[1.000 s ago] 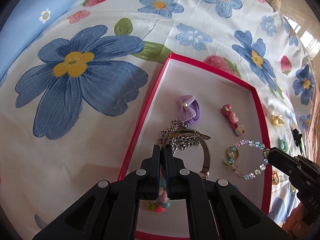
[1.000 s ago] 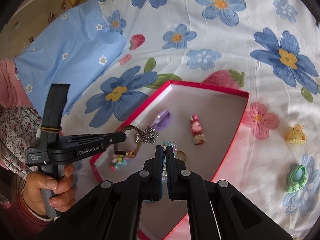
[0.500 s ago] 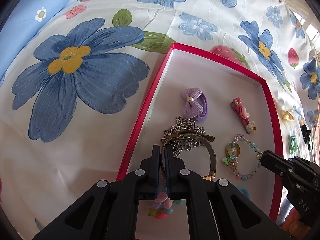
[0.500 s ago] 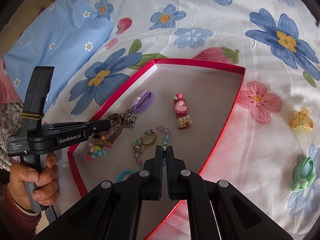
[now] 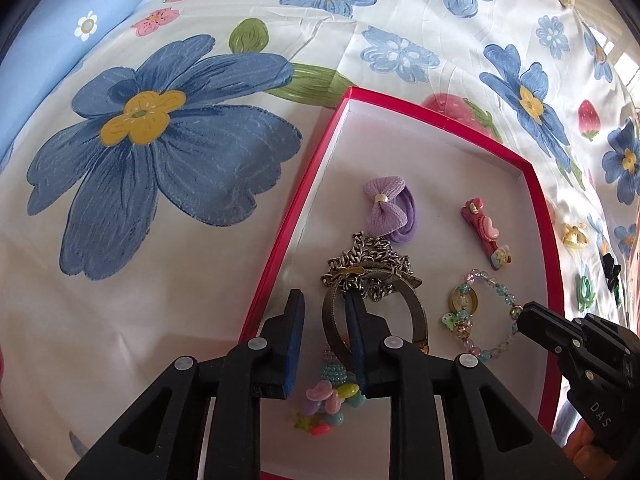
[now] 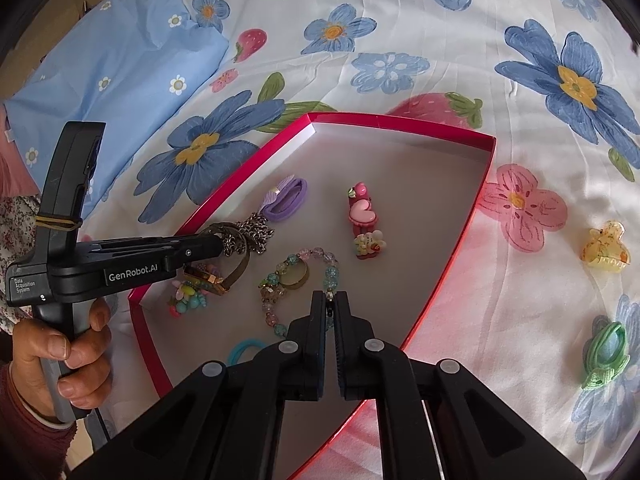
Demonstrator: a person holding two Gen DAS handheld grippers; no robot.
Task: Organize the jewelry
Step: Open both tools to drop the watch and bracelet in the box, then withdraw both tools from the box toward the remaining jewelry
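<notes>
Here, the left gripper point(image 5: 324, 312) hangs over the shallow red-rimmed box with a white floor point(image 5: 538, 200), jaws opening, the bronze metal bangle with its silver chain point(image 5: 374, 276) lying loosely between them, one finger inside its loop. The right gripper point(image 6: 330, 300) is nearly closed, its tips pinching the pastel glass-bead bracelet point(image 6: 298, 272) on the box floor. A purple bow hair tie point(image 5: 390, 208) and pink heart clip point(image 5: 484, 234) lie farther back inside.

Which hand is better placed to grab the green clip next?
Right. The green clip lies outside the red box on the right gripper's side; the left gripper, jaws opening, is over the bangle.
</notes>
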